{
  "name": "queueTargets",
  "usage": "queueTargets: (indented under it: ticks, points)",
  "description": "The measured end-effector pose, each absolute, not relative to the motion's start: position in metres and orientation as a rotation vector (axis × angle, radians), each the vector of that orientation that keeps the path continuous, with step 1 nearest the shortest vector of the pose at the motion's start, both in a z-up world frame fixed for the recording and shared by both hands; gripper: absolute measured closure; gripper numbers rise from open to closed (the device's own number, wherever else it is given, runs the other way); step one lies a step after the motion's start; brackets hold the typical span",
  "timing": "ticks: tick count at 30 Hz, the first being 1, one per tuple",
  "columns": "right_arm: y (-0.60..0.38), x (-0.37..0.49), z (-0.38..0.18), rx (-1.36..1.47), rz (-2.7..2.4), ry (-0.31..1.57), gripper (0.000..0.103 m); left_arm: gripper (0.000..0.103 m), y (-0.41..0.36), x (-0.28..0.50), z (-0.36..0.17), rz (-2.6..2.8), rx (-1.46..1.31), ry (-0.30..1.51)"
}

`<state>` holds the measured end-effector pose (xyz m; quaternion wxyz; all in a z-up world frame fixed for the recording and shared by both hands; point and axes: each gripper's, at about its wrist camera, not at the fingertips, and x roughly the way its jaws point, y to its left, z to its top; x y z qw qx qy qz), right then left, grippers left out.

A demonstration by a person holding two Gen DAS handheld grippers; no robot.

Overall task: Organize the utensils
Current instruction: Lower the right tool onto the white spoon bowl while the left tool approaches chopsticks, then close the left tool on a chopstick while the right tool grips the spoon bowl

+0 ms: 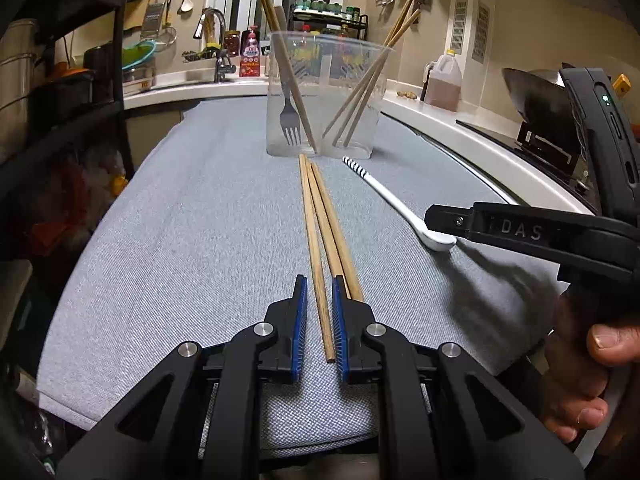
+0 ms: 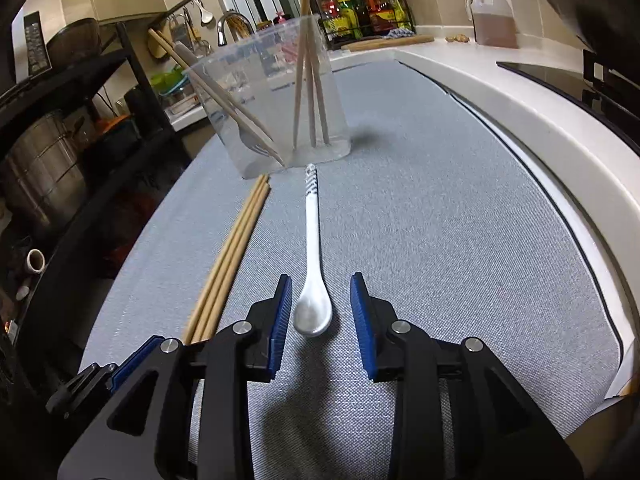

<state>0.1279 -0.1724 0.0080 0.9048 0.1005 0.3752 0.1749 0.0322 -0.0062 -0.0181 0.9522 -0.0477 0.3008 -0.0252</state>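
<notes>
White spoon [image 2: 313, 308] with striped handle

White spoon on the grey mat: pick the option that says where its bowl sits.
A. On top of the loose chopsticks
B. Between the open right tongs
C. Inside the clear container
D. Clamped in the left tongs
B: in the right wrist view the white spoon's bowl lies flat on the grey mat between the right tongs, whose blue pads stand clear of it on both sides.
</notes>
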Motion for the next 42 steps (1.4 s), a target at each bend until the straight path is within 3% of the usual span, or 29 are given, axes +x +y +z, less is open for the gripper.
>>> queueTargets:
  ticks: [10, 13, 14, 19, 30, 35, 42]
  points:
    - [-0.168, 0.124, 0.003, 0.168, 0.353, 0.762, 0.071, 0.09, -0.011, 0.025, -0.02, -0.023, -0.059, 0.567]
    - [-0.168, 0.122, 0.003, 0.17, 0.35, 0.759, 0.077, 0.095, -0.009, 0.022, -0.021, -0.012, -0.055, 0.562]
    - [-0.169, 0.123, 0.002, 0.174, 0.353, 0.761, 0.086, 0.098, -0.008, 0.022, -0.021, -0.007, -0.059, 0.564]
    - [-0.174, 0.117, 0.005, 0.157, 0.332, 0.764, 0.092, 0.098, -0.003, 0.023, -0.017, 0.002, -0.077, 0.591]
    - [-0.192, 0.076, 0.003, -0.077, 0.167, 0.654, 0.092, 0.098, 0.007, 0.021, -0.016, 0.038, -0.099, 0.604]
    - [-0.199, 0.076, 0.0, -0.022, 0.195, 0.665, 0.085, 0.097, 0.004, 0.021, -0.016, 0.047, -0.082, 0.608]
    - [-0.199, 0.075, -0.003, 0.023, 0.214, 0.655, 0.087, 0.097, 0.002, 0.021, -0.016, 0.041, -0.071, 0.611]
